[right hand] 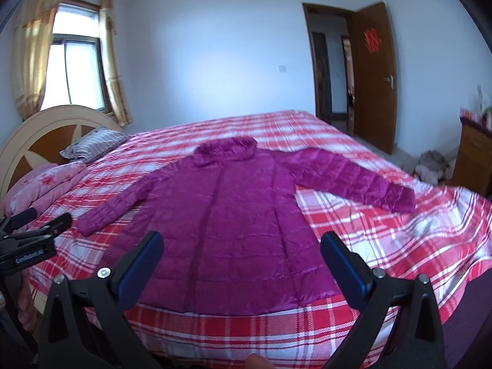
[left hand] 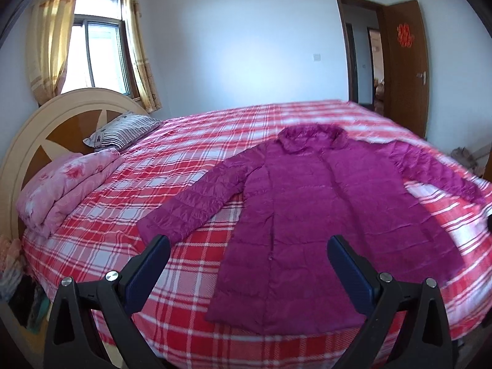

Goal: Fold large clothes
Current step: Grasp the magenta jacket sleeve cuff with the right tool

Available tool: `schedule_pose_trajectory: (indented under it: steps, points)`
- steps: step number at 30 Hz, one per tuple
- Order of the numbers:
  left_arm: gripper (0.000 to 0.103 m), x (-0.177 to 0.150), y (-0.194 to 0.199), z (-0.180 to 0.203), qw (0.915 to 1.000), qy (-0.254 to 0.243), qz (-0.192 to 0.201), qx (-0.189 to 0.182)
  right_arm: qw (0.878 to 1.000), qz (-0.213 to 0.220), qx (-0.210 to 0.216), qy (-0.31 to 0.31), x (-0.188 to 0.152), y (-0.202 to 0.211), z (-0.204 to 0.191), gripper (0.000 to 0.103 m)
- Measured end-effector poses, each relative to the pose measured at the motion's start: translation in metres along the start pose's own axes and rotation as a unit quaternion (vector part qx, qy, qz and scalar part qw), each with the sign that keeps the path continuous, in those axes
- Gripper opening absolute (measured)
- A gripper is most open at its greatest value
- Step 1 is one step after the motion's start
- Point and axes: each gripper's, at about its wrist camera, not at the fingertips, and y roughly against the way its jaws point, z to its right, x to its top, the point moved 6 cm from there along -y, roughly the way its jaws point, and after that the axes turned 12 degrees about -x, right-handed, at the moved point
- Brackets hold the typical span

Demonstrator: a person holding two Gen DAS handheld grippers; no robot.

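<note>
A magenta quilted down coat (left hand: 307,209) lies spread flat, front up, on the bed (left hand: 129,215), over a red, pink and white plaid sheet (right hand: 384,246). Its collar points toward the far white wall and its hem lies near the bed's near edge. Both sleeves are stretched outward: one sleeve (left hand: 196,196) angles toward the headboard side with its cuff close to the near edge, and the other sleeve (right hand: 347,175) reaches toward the side of the room with the door. The left gripper (left hand: 247,246) hangs above the near edge of the bed with its jaws spread wide and nothing between them; in its own view the hem's left part shows between the blue pads. The right gripper (right hand: 241,243) hovers likewise over the hem, jaws wide apart and empty, apart from the fabric. In the right wrist view the left gripper appears at the far left edge, beside the bed. At the head of the bed a folded pink floral quilt (left hand: 64,190) rests against the cream and brown headboard (left hand: 40,135), with a striped pillow (left hand: 123,129) just behind it. A curtained window (left hand: 95,52) stands above the headboard, and a brown wooden door (right hand: 375,77) stands open on the far side.
</note>
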Motion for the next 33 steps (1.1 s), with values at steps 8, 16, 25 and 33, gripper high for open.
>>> schedule_pose_trajectory:
  steps: [8,16,25,33]
  points:
    - [0.102,0.010,-0.091,-0.020,0.9996,-0.001,-0.025,0.015,0.994,-0.064,-0.073,-0.052,-0.013,-0.075,0.074,0.103]
    - [0.102,0.028,-0.169,-0.038,0.9987,0.021,-0.035,0.029,0.983,-0.091,-0.146,-0.065,-0.007,-0.134,0.142,0.097]
    - [0.102,0.031,-0.239,-0.051,0.9936,0.028,-0.076,0.079,0.954,-0.134,-0.237,-0.129,0.025,-0.199,0.248,0.080]
    - [0.102,0.013,-0.277,-0.062,0.9885,0.055,-0.118,0.078,0.928,-0.189,-0.287,-0.147,0.030,-0.241,0.303,0.068]
